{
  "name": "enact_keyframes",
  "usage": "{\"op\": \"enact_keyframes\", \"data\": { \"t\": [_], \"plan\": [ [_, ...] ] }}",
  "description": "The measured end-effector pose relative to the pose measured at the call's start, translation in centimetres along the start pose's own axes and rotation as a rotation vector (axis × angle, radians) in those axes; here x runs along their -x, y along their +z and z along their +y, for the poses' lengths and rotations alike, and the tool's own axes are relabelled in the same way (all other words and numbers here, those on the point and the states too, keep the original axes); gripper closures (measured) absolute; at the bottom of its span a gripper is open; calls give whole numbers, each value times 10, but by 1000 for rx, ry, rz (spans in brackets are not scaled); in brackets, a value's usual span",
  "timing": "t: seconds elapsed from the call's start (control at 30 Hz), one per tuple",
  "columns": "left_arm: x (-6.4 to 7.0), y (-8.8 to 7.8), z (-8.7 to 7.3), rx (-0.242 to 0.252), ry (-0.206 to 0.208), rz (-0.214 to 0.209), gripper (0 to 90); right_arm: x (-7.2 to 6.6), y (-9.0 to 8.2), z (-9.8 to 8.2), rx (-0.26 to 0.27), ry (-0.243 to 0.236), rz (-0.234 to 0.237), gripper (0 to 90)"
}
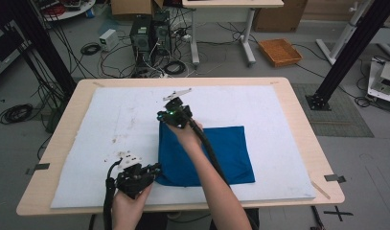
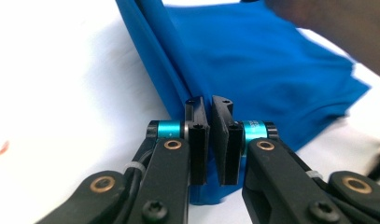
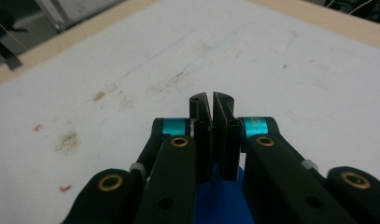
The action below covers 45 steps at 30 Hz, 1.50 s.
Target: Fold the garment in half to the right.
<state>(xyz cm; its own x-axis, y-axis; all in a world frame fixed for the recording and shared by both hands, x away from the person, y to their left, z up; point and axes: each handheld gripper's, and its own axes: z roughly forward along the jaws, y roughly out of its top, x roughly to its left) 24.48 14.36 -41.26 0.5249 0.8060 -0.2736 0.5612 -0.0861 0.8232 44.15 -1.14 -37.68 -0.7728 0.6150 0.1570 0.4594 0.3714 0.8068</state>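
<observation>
A blue cloth (image 1: 221, 153) lies folded on the white mat (image 1: 111, 120), with its left edge raised. My left gripper (image 1: 155, 171) is at the cloth's near left corner. In the left gripper view its jaws (image 2: 210, 105) are shut on a fold of the blue cloth (image 2: 262, 60), which stretches away from them. My right gripper (image 1: 164, 117) is at the cloth's far left corner, the forearm reaching over the cloth. In the right gripper view its jaws (image 3: 211, 100) are pressed together, and blue cloth (image 3: 220, 200) hangs below them.
The mat covers most of the wooden table (image 1: 298, 120) and carries brown and red stains (image 3: 68, 140) on its left half. On the floor behind the table stand computer cases (image 1: 149, 36), cables and an orange tray (image 1: 280, 51).
</observation>
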Motion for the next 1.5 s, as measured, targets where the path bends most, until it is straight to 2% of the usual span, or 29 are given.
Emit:
{"op": "enact_keyframes", "data": {
  "t": [0.07,0.17,0.27,0.4,0.5,0.63,0.77,0.83,0.87,0.9,0.93,0.97,1.0,1.03,1.07,1.17,1.27,1.33,1.4,1.5],
  "plan": [
    [14,4,8,10,19,-36,849,11,-18,0,17,12,22,871],
    [37,17,20,18,43,-96,849,25,-45,-4,26,6,28,872],
    [61,39,29,11,45,-164,849,42,-70,-10,28,-1,23,872],
    [88,71,37,-3,58,-218,849,70,-100,-25,22,17,7,871],
    [105,97,39,-30,48,-256,849,93,-119,-39,13,37,-11,871],
    [119,123,39,-57,42,-282,849,120,-136,-61,-19,68,-65,871],
    [131,149,36,-94,47,-283,849,140,-144,-83,-55,88,-123,871],
    [137,158,35,-91,56,-277,848,146,-146,-91,-62,93,-156,870],
    [138,162,36,-83,60,-281,834,149,-147,-94,-56,105,-170,867],
    [139,164,37,-64,61,-299,778,150,-148,-97,-55,111,-191,860],
    [140,165,38,-50,69,-314,694,152,-149,-99,-53,110,-214,835],
    [140,165,38,-50,69,-314,620,152,-149,-99,-53,110,-214,835],
    [140,163,39,-22,71,-337,620,153,-150,-100,-48,113,-241,804],
    [139,160,39,-10,75,-342,522,153,-154,-103,-36,125,-269,749],
    [137,156,40,-1,82,-347,503,154,-157,-104,-32,131,-289,688],
    [128,141,42,25,105,-342,472,151,-167,-107,-28,163,-306,626],
    [112,121,45,60,128,-326,472,139,-181,-116,31,173,-296,645],
    [99,106,47,69,138,-311,471,127,-188,-126,35,180,-274,659],
    [85,90,47,73,155,-282,469,112,-197,-139,46,191,-251,671],
    [64,66,45,84,181,-236,468,84,-211,-164,60,170,-238,671]
  ]
}}
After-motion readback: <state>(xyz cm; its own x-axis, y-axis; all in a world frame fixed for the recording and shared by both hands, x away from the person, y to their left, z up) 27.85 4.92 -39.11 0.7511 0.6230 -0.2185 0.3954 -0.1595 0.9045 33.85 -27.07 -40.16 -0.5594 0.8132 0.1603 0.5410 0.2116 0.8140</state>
